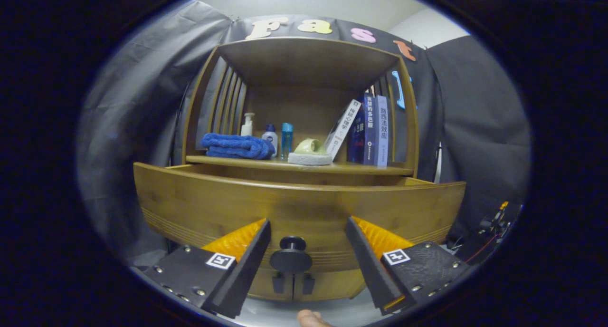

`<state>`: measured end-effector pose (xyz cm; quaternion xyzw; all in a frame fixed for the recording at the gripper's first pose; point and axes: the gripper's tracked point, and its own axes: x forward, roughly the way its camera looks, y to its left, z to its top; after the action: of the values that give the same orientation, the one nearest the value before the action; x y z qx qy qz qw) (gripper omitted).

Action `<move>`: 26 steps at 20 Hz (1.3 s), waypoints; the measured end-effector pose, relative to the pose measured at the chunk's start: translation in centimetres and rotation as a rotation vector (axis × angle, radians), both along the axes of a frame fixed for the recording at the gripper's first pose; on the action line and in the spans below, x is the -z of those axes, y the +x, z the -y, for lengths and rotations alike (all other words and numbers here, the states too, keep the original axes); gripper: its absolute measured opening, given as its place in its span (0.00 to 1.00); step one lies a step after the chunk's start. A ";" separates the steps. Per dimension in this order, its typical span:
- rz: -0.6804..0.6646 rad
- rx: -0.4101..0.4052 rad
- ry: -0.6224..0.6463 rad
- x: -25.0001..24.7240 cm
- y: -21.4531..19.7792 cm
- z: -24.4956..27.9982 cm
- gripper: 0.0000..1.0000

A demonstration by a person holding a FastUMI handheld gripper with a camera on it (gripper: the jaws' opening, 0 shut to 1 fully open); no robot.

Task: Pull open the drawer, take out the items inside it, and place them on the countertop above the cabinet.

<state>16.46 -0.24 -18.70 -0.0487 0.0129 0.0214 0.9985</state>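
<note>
Between the spread fingers of the gripper [308, 234], untouched, the drawer knob [291, 256] is centred on the near drawer front [294, 208], which seems already pulled out, so a straight, level approach is advised.

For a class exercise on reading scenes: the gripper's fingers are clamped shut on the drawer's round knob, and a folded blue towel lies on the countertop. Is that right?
Not quite. In the gripper view the gripper is open: its fingers stand either side of the drawer knob with gaps, not clamped on it. The folded blue towel does lie on the countertop.
</note>
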 end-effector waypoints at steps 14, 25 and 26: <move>0.029 -0.004 0.043 1.1 5.9 -1.1 0.99; 0.048 -0.010 0.079 1.4 9.1 -1.7 0.99; 0.051 -0.009 0.085 1.3 9.4 -1.7 0.99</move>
<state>25.89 1.47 -20.02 -0.0069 -0.0137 0.0251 0.9996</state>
